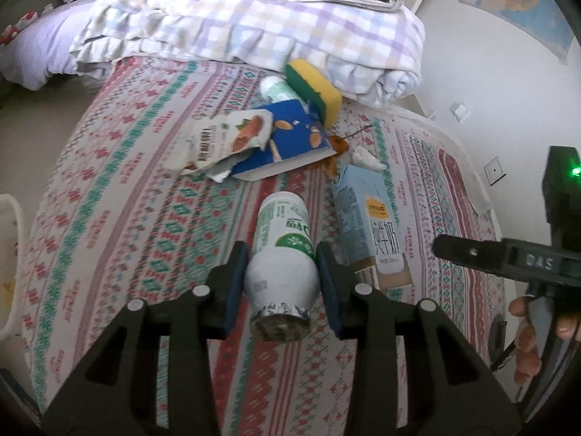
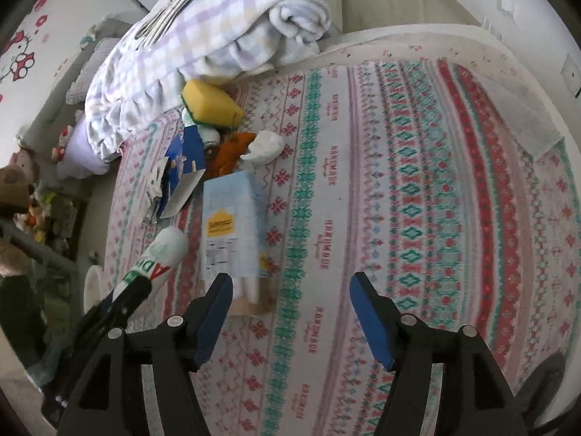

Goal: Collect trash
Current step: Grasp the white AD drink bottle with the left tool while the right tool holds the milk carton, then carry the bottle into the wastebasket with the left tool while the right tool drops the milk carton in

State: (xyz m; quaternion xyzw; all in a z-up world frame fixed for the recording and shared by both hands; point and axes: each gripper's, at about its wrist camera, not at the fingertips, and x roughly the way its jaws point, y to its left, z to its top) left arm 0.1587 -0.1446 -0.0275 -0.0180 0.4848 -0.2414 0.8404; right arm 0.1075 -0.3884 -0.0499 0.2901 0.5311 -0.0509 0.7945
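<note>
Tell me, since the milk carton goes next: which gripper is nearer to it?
Right. The right gripper hangs open just over the milk carton's near end; the left gripper is beside it, shut on the white bottle.

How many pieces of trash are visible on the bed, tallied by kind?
Bottles: 2, one in the left gripper, one under the sponge
Milk carton: 1
Blue box: 1
Snack wrapper: 1
Tissue: 1
Sponge: 1
Orange peel: 1
Total: 8
</note>
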